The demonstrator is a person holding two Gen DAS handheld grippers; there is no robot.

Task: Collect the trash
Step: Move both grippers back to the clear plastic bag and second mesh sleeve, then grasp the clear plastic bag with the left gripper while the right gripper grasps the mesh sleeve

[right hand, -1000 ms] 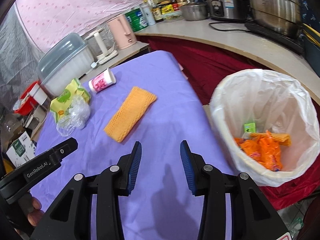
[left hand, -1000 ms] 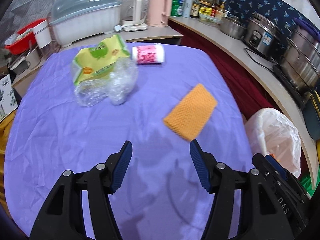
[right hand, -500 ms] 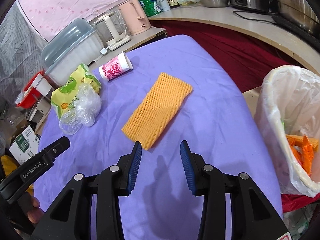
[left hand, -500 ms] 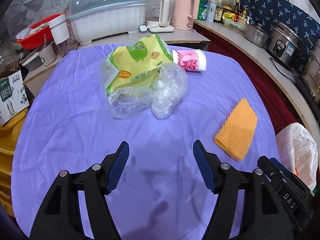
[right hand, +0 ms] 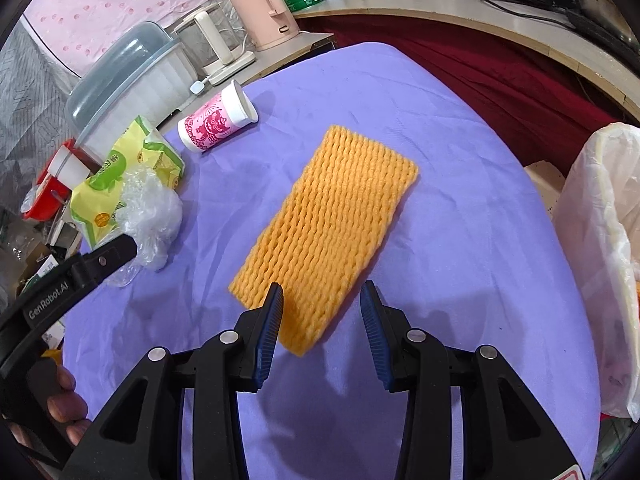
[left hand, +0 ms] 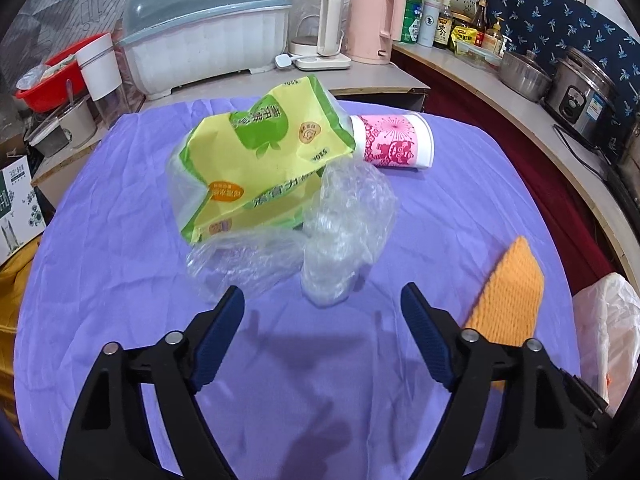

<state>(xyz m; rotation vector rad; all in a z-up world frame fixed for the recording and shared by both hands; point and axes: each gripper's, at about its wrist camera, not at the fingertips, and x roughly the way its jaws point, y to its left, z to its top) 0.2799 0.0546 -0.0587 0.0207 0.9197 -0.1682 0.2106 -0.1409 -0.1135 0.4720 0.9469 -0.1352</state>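
On the purple tablecloth lie a yellow-green snack bag, crumpled clear plastic, a pink paper cup on its side and an orange foam net. My left gripper is open and empty, just short of the clear plastic. My right gripper is open, its fingertips at either side of the near end of the orange net. The snack bag, plastic and cup also show in the right wrist view. The white-lined trash bin stands at the table's right.
A covered dish rack, kettles, bottles and pots line the counters behind and to the right. A red basin and a white cup stand at the left. The left gripper's body crosses the right view's lower left.
Both grippers moved forward and left across the table. The left one closed in on the clear plastic and bag. The right one swung away from the bin onto the orange net.
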